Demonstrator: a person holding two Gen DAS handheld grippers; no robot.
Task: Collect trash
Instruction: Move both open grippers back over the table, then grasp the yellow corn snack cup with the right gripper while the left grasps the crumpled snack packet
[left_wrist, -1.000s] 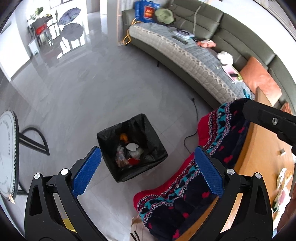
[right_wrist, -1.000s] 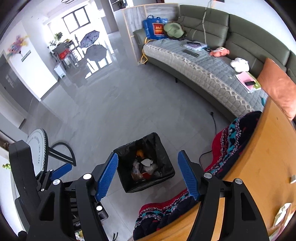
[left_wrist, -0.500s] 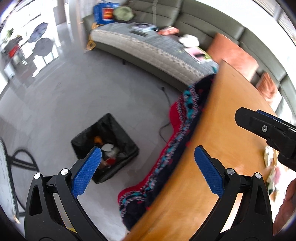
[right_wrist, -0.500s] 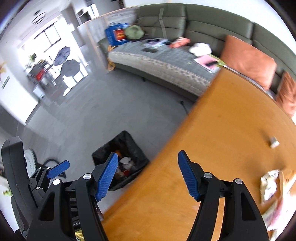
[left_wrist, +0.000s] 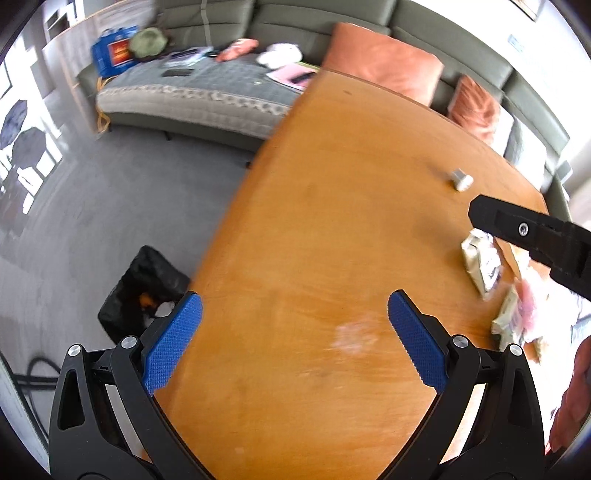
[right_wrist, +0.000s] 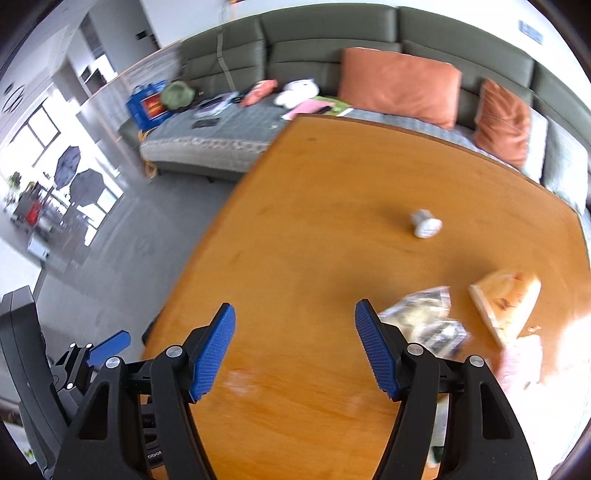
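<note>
My left tongs (left_wrist: 291, 328) and right tongs (right_wrist: 295, 343) hang released over the table (right_wrist: 314, 206). Wrappers (right_wrist: 424, 321) lie near the right tongs.

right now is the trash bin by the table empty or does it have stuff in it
Not empty. In the left wrist view the black-lined bin on the floor beside the table shows orange and white scraps inside; how full it is cannot be told.

Left tongs (left_wrist: 291, 332) gape over the wooden table (left_wrist: 332, 206), wrappers (left_wrist: 480, 264) rightward.
</note>
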